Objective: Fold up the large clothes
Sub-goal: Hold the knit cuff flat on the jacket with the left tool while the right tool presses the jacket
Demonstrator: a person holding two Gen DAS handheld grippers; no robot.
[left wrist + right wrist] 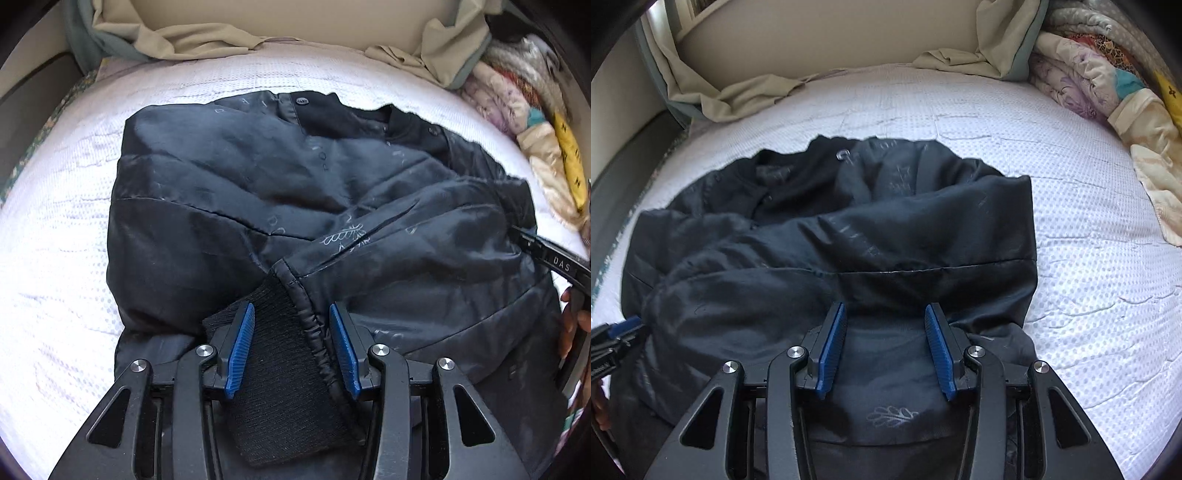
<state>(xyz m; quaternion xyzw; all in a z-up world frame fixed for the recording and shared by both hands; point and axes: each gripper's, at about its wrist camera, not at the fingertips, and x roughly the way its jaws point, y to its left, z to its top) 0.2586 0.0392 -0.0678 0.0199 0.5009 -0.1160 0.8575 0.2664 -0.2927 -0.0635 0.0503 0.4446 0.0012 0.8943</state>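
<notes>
The dark jacket (295, 206) lies partly folded on the white bed (55, 258). We judge it soft, puffy and slick, so the ribbed cuff (273, 332) and seams offer the surest hold. Our left tool (291, 343) straddles that cuff, jaws released; our right tool (886, 347) hovers released over the lining.

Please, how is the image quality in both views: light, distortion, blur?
Left wrist view: strong fisheye bending, white dotted bedspread overexposed, shiny dark navy padded jacket detailed. Right wrist view: same bending, softer light, jacket darker, slightly soft; dark vignette in corners.
</notes>
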